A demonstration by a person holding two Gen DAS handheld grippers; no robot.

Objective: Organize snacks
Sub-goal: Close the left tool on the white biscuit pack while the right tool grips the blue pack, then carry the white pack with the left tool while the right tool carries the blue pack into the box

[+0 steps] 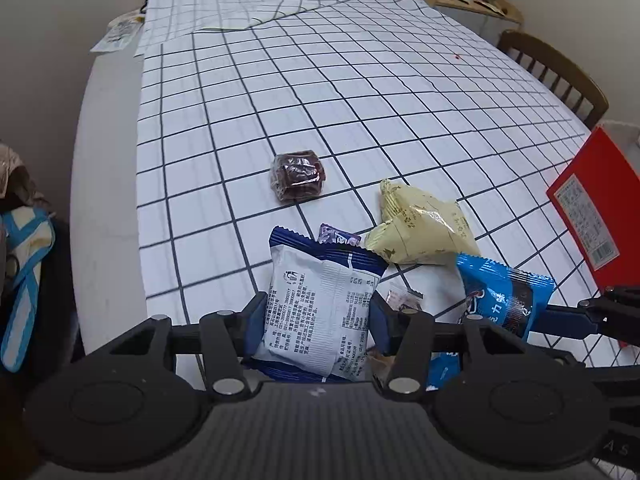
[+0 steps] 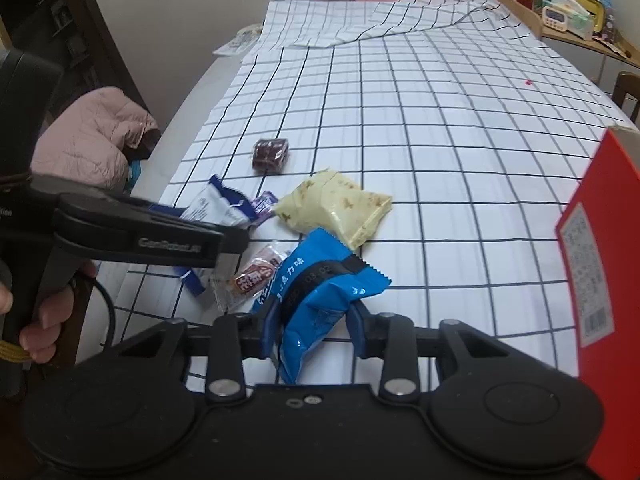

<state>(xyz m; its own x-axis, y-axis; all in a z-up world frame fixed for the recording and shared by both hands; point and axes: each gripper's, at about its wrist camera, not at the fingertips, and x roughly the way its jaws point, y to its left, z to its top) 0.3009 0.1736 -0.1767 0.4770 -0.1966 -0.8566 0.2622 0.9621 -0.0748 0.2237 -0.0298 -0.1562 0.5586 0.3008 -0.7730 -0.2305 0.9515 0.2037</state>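
Note:
My left gripper (image 1: 318, 316) is shut on a white and navy snack packet (image 1: 320, 300), seen from the side in the right wrist view (image 2: 218, 206). My right gripper (image 2: 314, 326) is shut on a bright blue snack packet (image 2: 320, 300), which also shows in the left wrist view (image 1: 500, 292). On the checked tablecloth (image 1: 360, 100) lie a pale yellow packet (image 1: 420, 228) (image 2: 334, 208), a dark brown wrapped cake (image 1: 298, 176) (image 2: 271, 154), a small purple wrapper (image 1: 336, 236) (image 2: 262, 205) and a small clear-wrapped candy (image 2: 256, 272) (image 1: 402, 296).
A red box (image 2: 600, 280) (image 1: 592, 208) stands at the right beside my right gripper. A wooden chair (image 1: 556, 76) is at the table's right side. A shelf with bottles and a clock (image 2: 560, 12) is at the back right. A pink jacket (image 2: 92, 136) lies left of the table.

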